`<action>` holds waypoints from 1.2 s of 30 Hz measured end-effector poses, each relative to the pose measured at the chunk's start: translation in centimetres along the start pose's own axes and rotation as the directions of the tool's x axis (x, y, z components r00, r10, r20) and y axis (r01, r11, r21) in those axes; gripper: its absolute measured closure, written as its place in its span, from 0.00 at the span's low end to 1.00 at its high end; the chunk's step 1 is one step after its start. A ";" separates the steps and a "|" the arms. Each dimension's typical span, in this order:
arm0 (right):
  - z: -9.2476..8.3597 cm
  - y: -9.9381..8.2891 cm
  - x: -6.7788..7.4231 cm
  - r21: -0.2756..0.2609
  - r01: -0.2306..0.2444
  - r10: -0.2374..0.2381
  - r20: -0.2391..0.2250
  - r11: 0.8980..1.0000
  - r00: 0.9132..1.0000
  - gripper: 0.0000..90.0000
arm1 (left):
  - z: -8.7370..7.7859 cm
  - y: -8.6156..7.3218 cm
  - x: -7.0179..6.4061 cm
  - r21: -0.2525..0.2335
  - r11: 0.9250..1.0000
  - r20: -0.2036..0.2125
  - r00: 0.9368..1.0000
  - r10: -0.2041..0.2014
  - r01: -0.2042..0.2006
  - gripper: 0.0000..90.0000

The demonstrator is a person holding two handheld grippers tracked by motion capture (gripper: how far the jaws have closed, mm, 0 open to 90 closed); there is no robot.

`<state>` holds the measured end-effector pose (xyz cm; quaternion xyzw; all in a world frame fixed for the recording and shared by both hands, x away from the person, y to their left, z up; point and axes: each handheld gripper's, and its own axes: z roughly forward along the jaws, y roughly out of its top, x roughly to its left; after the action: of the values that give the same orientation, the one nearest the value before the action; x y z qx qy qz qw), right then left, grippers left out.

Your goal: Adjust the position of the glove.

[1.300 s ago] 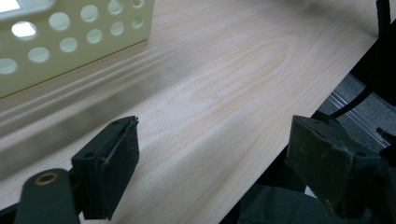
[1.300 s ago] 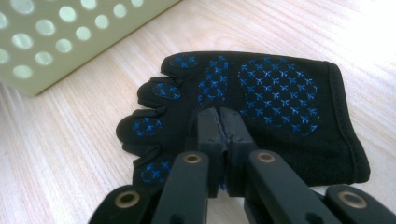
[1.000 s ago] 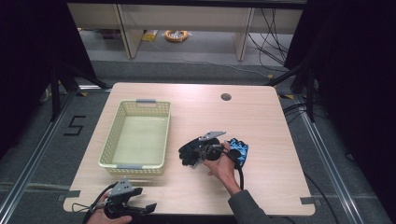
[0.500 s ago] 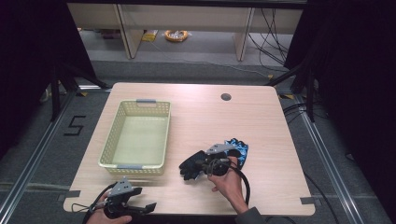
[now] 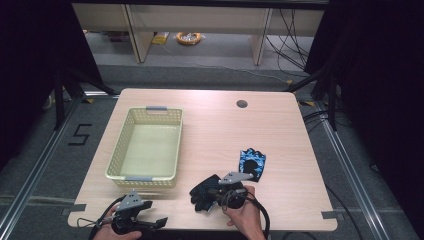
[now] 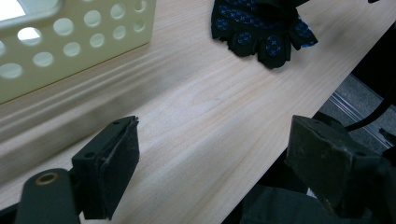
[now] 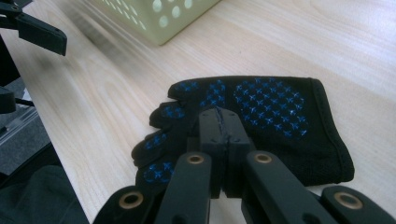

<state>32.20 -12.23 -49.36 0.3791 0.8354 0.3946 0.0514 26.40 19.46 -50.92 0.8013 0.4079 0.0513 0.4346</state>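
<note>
Fabric: a black glove (image 7: 261, 121) of soft knit with blue cross-shaped grip dots is seen lying flat on the wooden table (image 5: 280, 130), directly ahead of and partly beneath the fingertips of the right gripper (image 7: 219, 122).
Right gripper fingers: the pads are pressed together; whether a fold of glove cloth is caught between them cannot be told.
Handling: the glove is judged light, limp and non-fragile; it would sag and fold when lifted, and the dots should resist slipping.
Hold point: a pinch on the cuff edge or on a raised fold near the fingertips is judged best.
Second glove: a blue glove (image 5: 251, 163) lies just beyond the right gripper.
Left gripper (image 6: 215, 154): fingers are spread wide, nothing between them.
Basket (image 5: 172, 142): beside the left fingers, well apart from the black glove.
</note>
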 end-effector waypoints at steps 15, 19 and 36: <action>0.9 -1.0 1.0 -0.001 0.019 -0.019 0.024 1.000 1.000 0.93 | 1.3 0.3 -1.5 -0.005 0.998 0.023 0.998 0.065 -0.065 0.19; 0.3 -0.6 1.0 -0.020 0.047 -0.047 0.023 0.999 0.999 0.86 | 1.7 0.8 -2.0 0.011 0.997 0.043 0.996 0.074 -0.074 0.20; -0.4 0.7 -4.2 0.010 0.065 -0.066 0.086 0.998 0.994 0.79 | 6.5 3.9 -4.3 0.033 0.982 0.038 0.982 0.187 -0.188 0.40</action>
<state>35.42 -15.02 -49.53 0.3682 0.8460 0.3728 0.0988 28.78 11.05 -50.90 0.8447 0.3240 0.0707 0.4201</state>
